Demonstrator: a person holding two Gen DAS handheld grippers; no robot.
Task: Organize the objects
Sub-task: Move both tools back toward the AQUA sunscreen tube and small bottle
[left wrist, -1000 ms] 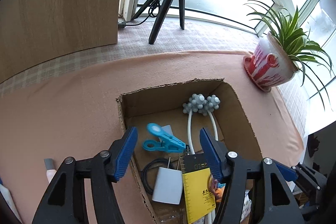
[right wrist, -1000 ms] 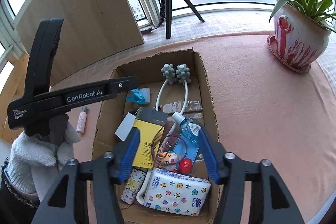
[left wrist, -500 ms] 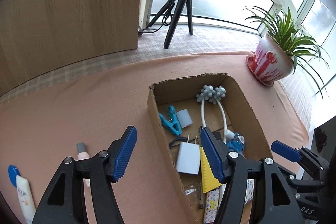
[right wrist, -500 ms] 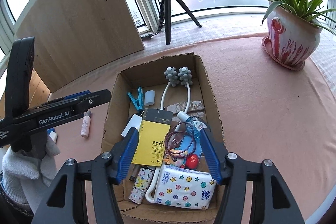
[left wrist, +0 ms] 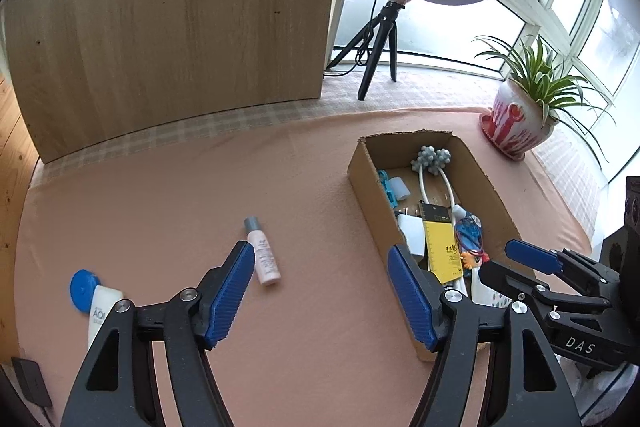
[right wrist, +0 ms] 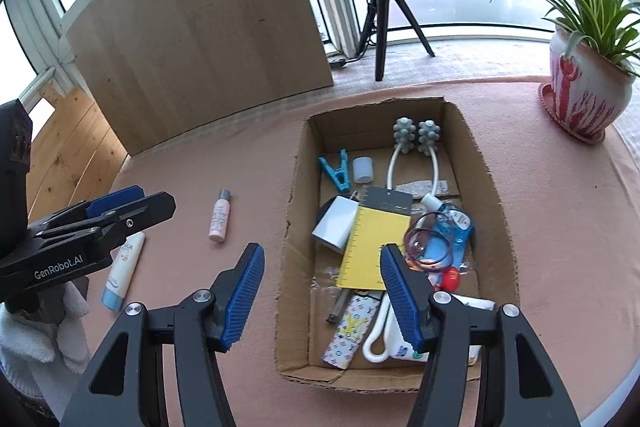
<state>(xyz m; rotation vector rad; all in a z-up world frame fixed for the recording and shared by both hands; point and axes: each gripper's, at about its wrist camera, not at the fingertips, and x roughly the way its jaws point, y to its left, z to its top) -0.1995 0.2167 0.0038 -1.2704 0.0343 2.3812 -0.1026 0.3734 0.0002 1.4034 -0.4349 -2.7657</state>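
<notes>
Both your hand-held grippers hang released and empty over the table (left wrist: 320,347).
Your left hand-held gripper (left wrist: 320,295) faces the pink bottle (left wrist: 262,253) lying beside the box (right wrist: 496,211); your right hand-held gripper (right wrist: 322,293) straddles the box's left wall.

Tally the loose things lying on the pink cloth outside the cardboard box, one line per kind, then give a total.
Small pink bottle with grey cap: 1
White tube with blue cap: 1
Total: 2
Both lie left of the cardboard box; the potted plant is not counted as loose.
</notes>
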